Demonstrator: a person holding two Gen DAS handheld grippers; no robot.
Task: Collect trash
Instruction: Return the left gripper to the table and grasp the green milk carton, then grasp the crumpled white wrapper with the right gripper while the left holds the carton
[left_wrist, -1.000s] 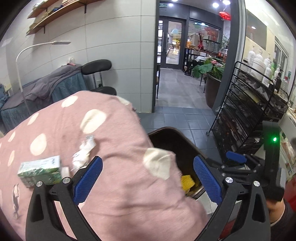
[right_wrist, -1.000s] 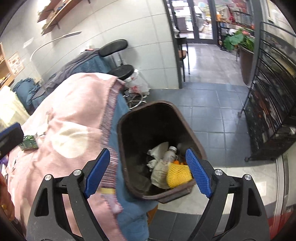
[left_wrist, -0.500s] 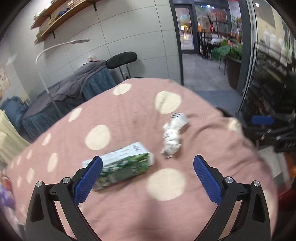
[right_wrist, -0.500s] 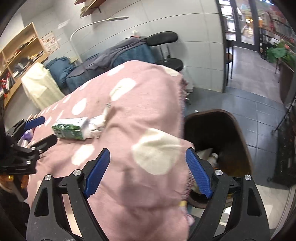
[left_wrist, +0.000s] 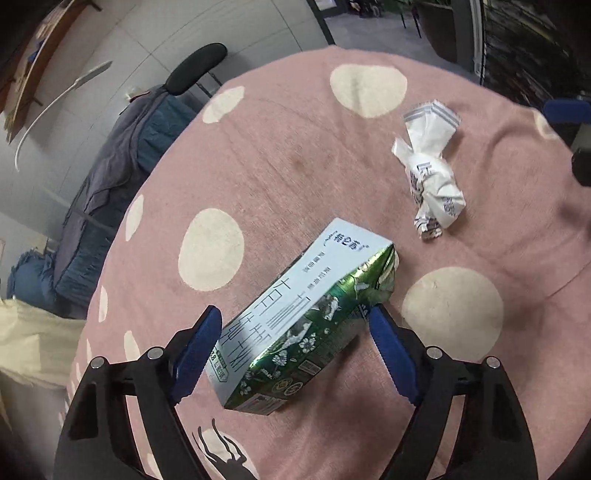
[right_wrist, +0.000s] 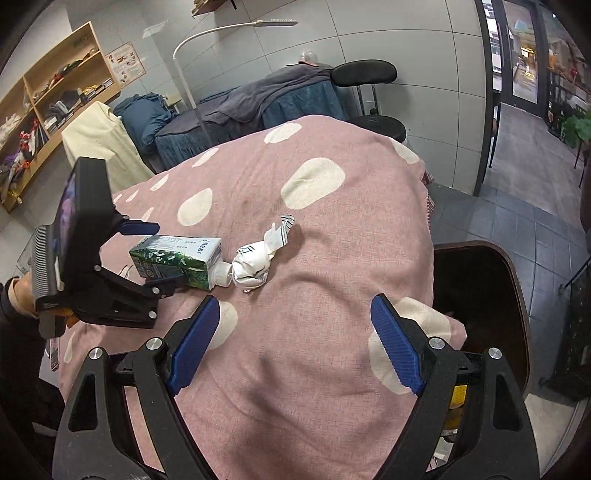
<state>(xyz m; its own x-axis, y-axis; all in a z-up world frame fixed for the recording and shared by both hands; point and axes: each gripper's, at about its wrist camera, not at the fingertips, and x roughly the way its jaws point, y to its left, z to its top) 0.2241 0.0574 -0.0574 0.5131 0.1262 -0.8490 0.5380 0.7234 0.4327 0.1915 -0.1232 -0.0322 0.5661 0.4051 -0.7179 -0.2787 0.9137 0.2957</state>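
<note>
A green and white drink carton (left_wrist: 306, 317) lies on its side on the pink dotted blanket (left_wrist: 280, 155). My left gripper (left_wrist: 295, 354) is open with its blue fingers on either side of the carton's near end, not closed on it. A crumpled white wrapper (left_wrist: 432, 173) lies beyond the carton to the right. In the right wrist view the carton (right_wrist: 177, 260) and wrapper (right_wrist: 258, 258) lie side by side, with the left gripper (right_wrist: 155, 254) around the carton. My right gripper (right_wrist: 295, 347) is open and empty above the blanket. A dark brown trash bin (right_wrist: 480, 299) stands at the blanket's right edge.
A massage bed with blue and grey covers (right_wrist: 266, 103) and a black stool (right_wrist: 369, 96) stand behind. Wooden shelves (right_wrist: 48, 99) are on the left wall. A black wire rack (right_wrist: 576, 321) stands right of the bin on the tiled floor.
My left gripper has swung from the bin side over the blanket and down around the carton. My right gripper has moved from above the bin to above the blanket.
</note>
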